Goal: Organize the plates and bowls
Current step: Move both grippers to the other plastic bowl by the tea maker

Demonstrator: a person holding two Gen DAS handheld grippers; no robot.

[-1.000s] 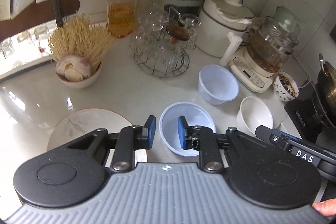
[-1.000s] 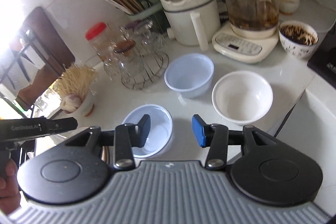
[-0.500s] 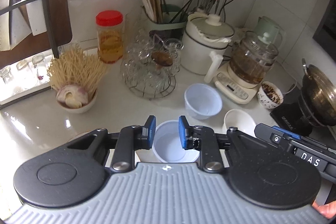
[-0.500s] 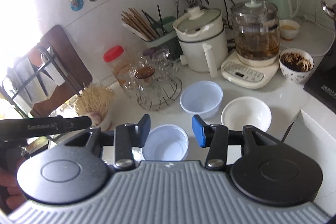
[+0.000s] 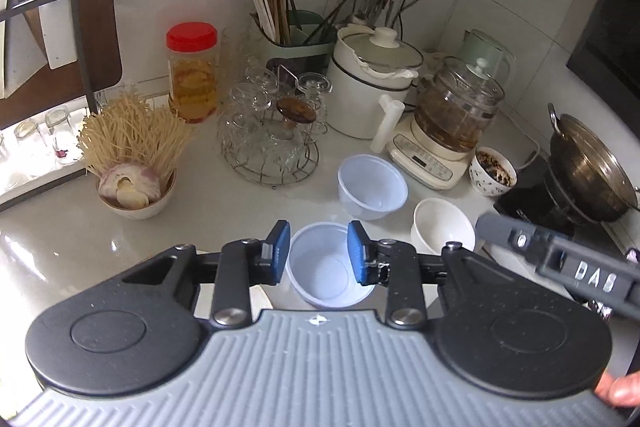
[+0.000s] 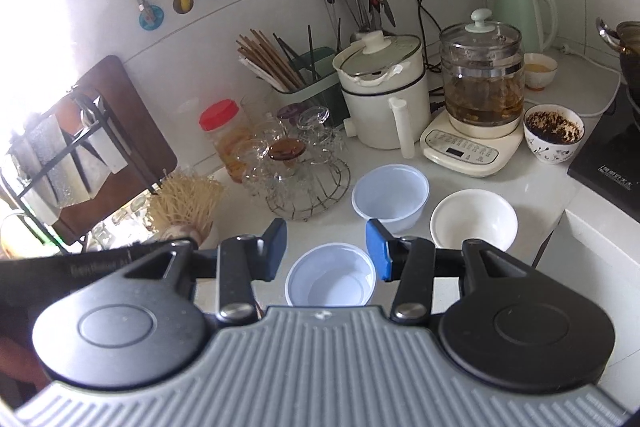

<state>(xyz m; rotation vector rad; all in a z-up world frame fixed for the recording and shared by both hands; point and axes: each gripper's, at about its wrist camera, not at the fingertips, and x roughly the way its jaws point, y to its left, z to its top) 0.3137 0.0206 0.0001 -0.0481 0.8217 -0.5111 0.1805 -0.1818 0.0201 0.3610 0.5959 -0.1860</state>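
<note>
Three empty bowls stand on the white counter. A near pale-blue plastic bowl lies below both grippers. A second pale-blue bowl stands behind it. A white ceramic bowl stands to the right. My left gripper is open and empty, high above the near bowl. My right gripper is open and empty, also above it. A plate edge shows under the left gripper.
A wire rack of glasses, a noodle and garlic bowl, a red-lidded jar, a white cooker, a glass kettle, a patterned bowl and a pan on a hob crowd the counter. The counter edge drops at right.
Both grippers have risen and pulled back from the counter, so the bowls look smaller and lower. The left jaws have opened a little wider. The bowls have not moved.
</note>
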